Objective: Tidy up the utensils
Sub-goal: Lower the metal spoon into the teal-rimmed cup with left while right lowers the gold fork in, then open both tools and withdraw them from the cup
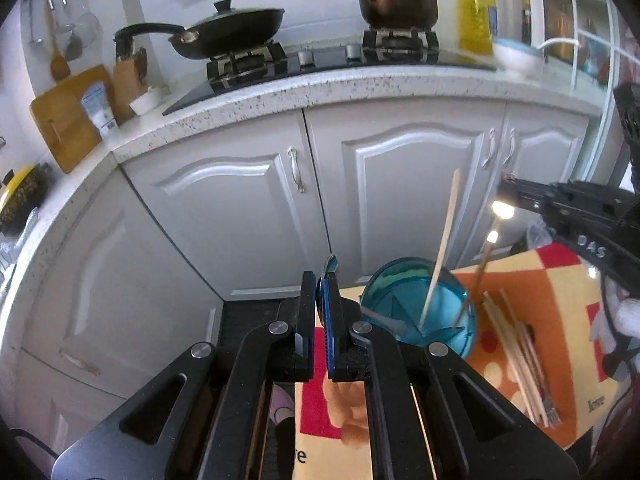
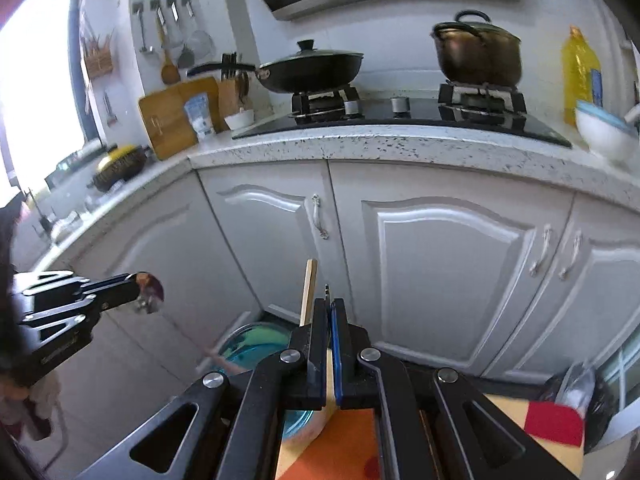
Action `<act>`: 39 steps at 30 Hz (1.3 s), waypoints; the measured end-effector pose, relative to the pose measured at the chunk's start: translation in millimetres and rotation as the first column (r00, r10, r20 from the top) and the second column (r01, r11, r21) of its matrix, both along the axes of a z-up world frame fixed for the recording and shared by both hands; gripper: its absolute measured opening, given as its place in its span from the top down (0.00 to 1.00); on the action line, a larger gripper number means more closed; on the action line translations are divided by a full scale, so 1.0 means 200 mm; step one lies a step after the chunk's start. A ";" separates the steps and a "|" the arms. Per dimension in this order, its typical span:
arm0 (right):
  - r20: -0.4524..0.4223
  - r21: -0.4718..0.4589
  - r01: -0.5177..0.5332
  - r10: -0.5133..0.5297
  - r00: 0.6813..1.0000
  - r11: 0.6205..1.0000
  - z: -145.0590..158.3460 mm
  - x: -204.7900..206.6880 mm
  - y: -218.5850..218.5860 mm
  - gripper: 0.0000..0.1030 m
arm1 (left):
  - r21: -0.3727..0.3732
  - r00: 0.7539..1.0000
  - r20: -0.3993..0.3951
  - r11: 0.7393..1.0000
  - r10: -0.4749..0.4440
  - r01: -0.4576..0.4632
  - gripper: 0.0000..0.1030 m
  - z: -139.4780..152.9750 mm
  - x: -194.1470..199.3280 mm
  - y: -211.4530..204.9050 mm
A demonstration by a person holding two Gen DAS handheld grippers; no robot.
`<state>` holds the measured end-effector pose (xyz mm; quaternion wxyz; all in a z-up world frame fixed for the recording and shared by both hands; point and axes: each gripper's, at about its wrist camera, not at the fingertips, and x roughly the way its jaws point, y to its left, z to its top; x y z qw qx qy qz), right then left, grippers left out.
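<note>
My left gripper [image 1: 323, 300] is shut on a spoon [image 1: 330, 270] whose shiny bowl sticks up between the fingers; the spoon shows in the right wrist view [image 2: 150, 290] at the left gripper's tip. A blue glass cup [image 1: 420, 304] stands just right of it, holding a wooden chopstick [image 1: 442, 244] and a metal chopstick [image 1: 478, 276]. A bundle of chopsticks [image 1: 520, 356] lies on the patterned cloth [image 1: 560, 280]. My right gripper [image 2: 330, 308] is shut on a thin metal chopstick [image 2: 328, 294], above and right of the cup [image 2: 256, 346].
White cabinet doors [image 1: 400, 184] stand close ahead under a speckled countertop [image 1: 320, 88] with a stove, a wok [image 1: 232, 32] and a pot [image 1: 396, 0]. A white bowl [image 1: 516, 56] and an oil bottle [image 1: 476, 16] stand at the right.
</note>
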<state>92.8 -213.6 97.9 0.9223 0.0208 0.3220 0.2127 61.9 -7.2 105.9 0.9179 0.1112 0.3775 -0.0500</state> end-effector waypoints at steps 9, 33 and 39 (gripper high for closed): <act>0.009 -0.127 -0.022 0.023 1.000 0.992 -0.21 0.06 0.15 0.98 | 0.001 0.998 -0.059 1.000 0.012 -0.011 0.98 -0.20 0.08 -0.07; -0.218 0.077 -0.064 0.080 0.973 0.995 -0.38 -0.06 -0.01 0.75 | -0.118 0.990 -0.134 0.992 0.037 -0.054 0.68 -0.29 0.01 -0.10; -0.191 0.064 -0.050 0.062 0.980 0.997 -0.31 -0.16 -0.05 0.75 | -0.136 0.992 -0.117 0.989 0.041 -0.057 0.64 -0.22 -0.06 -0.11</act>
